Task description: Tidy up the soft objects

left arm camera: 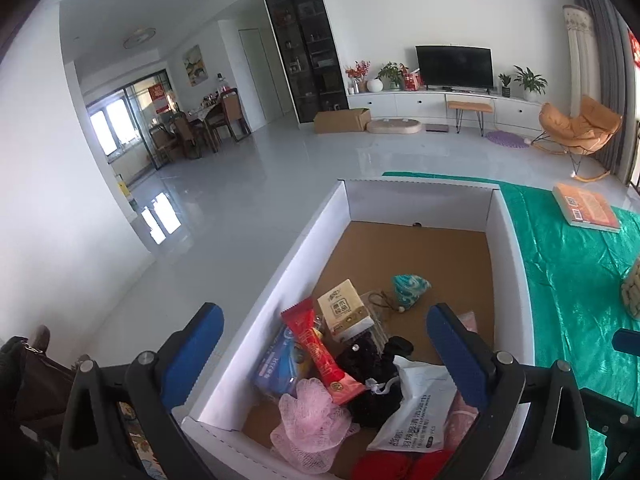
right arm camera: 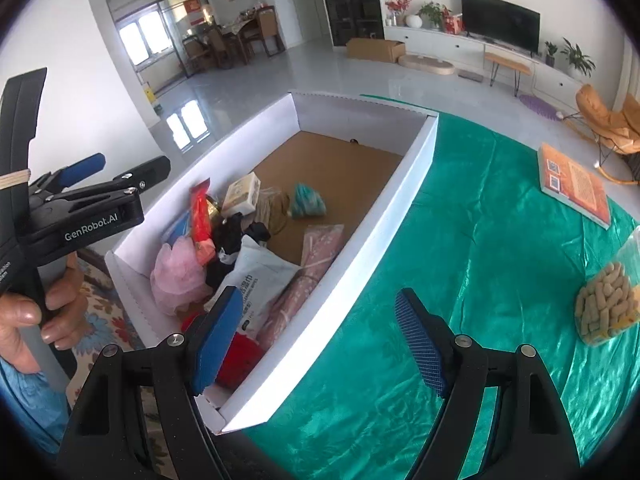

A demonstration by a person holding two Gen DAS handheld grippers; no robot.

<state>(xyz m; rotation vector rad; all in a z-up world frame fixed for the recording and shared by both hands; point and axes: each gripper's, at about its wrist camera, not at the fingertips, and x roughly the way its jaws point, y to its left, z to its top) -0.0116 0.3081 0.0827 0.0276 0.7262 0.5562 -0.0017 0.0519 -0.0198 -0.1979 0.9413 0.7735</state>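
Now both tools stand wide open with nothing between their pads. The left hand-held gripper (left arm camera: 324, 356) hovers over the near end of the white box (left arm camera: 516, 248), and the right hand-held gripper (right arm camera: 320, 340) straddles the box's long wall, one finger over the inside and one over the green cloth (right arm camera: 460, 240) that covers the surface.

Most soft objects lie already inside the box, piled at its near end: a pink mesh sponge (left arm camera: 308, 420), a black fabric pouch (left arm camera: 372, 380), a white soft pack (left arm camera: 416, 412), something red (left arm camera: 384, 464) at the very edge, and a small teal pouch (left arm camera: 410, 289) a little farther in. A red wrapper (left arm camera: 320, 348) and a small carton (left arm camera: 344, 308) lie among them.

Outside, on the cloth to the right, rests a clear bag of pale pellets (right arm camera: 608, 304), well apart from the box; near the far edge lies an orange book (right arm camera: 574, 186).

I judge that this bag comes next. It looks light and slack, its film probably slippery, and its contents will shift. Pinching the loose upper part seems safer than squeezing the filled belly, which could burst or slide out.
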